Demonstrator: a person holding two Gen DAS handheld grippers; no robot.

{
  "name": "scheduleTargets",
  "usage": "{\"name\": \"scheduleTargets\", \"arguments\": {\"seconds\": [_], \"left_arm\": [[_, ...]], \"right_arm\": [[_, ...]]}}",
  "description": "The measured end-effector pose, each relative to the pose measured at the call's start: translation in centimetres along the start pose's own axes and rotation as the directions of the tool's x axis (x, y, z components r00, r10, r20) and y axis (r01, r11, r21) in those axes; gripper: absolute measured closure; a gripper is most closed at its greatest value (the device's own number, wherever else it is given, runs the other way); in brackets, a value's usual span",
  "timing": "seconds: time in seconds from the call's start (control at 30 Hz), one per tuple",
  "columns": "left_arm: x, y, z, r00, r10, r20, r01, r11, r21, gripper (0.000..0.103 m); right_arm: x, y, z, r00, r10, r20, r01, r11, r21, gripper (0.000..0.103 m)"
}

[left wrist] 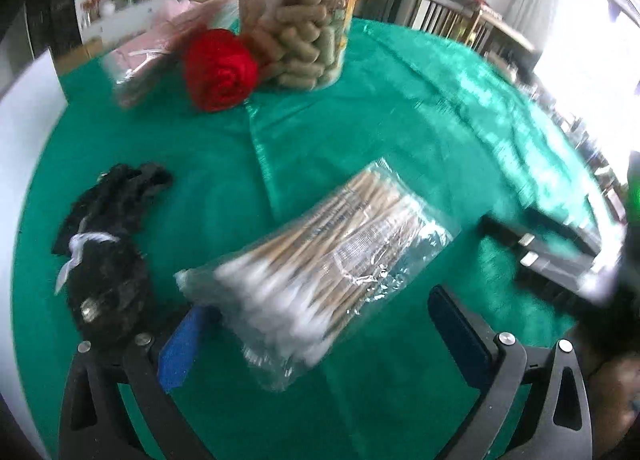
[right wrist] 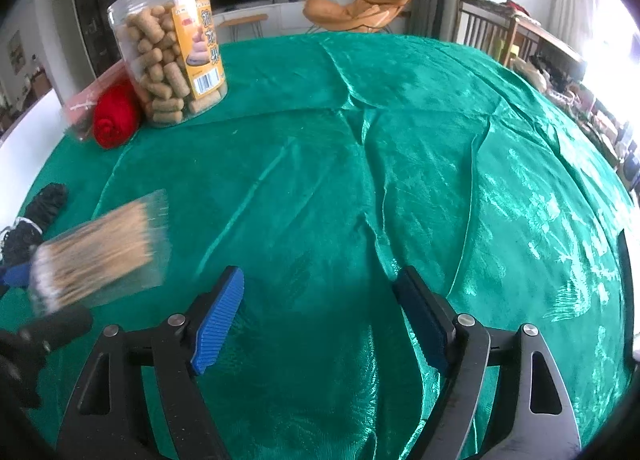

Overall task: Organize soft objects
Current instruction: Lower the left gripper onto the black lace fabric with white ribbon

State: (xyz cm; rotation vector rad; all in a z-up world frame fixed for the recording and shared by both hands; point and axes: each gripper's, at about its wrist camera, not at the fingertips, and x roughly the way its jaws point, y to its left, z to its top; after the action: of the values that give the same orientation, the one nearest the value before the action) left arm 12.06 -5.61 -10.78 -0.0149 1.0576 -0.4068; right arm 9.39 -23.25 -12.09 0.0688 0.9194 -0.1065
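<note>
While its blue-padded jaws stand wide, the left gripper (left wrist: 320,334) straddles a clear plastic bag of wooden cotton swabs (left wrist: 320,256) at lower centre, not visibly pinching; likely lining up a grasp. Black crumpled cloth (left wrist: 108,256) lies just left. Right gripper (right wrist: 320,316), lower centre, gapes empty over green satin tablecloth (right wrist: 400,139). Red rolled towel (left wrist: 218,69) rests against the snack jar (left wrist: 296,11), upper left.

green-clothed table (right wrist: 360,179), jar (right wrist: 172,47) (snack-filled), red roll (right wrist: 114,119)
</note>
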Motion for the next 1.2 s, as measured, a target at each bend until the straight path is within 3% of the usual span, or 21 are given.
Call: {"name": "scheduleTargets", "arguments": {"seconds": [0.1,0.2,0.27,0.33,0.43,0.5,0.57,0.63,0.73,0.83,0.93,1.2], "left_arm": [[-3.1,-0.3,0.2,0.999,-0.027,0.035,0.026,0.999,0.024,0.001],[-7.2,0.5,0.2,0.994,-0.013,0.110,0.008,0.999,0.046,0.000],[-10.2,2.1,0.6,0.984,0.043,0.174,-0.050,0.998,0.036,0.000],[-11.5,4.3,1.2,0.974,0.135,0.182,-0.138,0.990,0.006,0.000],[-9.9,7.4,1.9,0.962,0.267,0.056,-0.266,0.964,-0.025,0.000],[-8.5,8.6,1.9,0.967,0.254,-0.007,-0.254,0.966,-0.047,0.000],[-6.7,9.1,1.8,0.980,0.196,-0.041,-0.198,0.978,-0.066,0.000],[-4.7,9.3,1.9,0.980,0.186,-0.069,-0.190,0.979,-0.072,0.000],[-2.1,9.6,2.2,0.987,0.149,-0.068,-0.156,0.981,-0.114,0.000],[-0.3,8.6,2.6,0.997,0.061,-0.052,-0.069,0.984,-0.164,0.001],[-0.1,7.7,3.1,0.999,0.035,-0.027,-0.038,0.988,-0.151,0.001],[0.2,9.8,2.8,0.985,0.173,-0.016,-0.173,0.971,-0.165,0.001]], "right_arm": [[-0.1,-0.1,0.0,1.000,0.008,0.002,-0.008,1.000,0.007,0.021],[0.0,0.2,0.0,1.000,-0.008,-0.003,0.008,1.000,-0.006,0.021],[-0.1,0.2,0.0,1.000,-0.010,-0.004,0.010,1.000,-0.008,0.020],[-0.1,0.1,0.0,1.000,-0.007,-0.004,0.007,1.000,-0.005,0.020],[-0.1,0.1,0.0,1.000,-0.007,-0.004,0.007,1.000,-0.005,0.020],[-0.1,0.1,0.0,1.000,-0.008,-0.004,0.008,1.000,-0.005,0.020],[-0.1,0.2,0.0,1.000,-0.008,-0.004,0.008,1.000,-0.005,0.020],[-0.1,0.2,0.0,1.000,-0.007,-0.004,0.007,1.000,-0.005,0.020],[-0.1,0.1,0.0,1.000,-0.004,-0.003,0.004,1.000,-0.003,0.020],[-0.1,0.0,0.0,1.000,-0.002,-0.002,0.002,1.000,0.000,0.020],[-0.1,0.1,0.0,1.000,-0.003,-0.002,0.003,1.000,-0.001,0.020],[-0.1,0.1,0.0,1.000,-0.006,-0.002,0.006,1.000,-0.003,0.020]]}}
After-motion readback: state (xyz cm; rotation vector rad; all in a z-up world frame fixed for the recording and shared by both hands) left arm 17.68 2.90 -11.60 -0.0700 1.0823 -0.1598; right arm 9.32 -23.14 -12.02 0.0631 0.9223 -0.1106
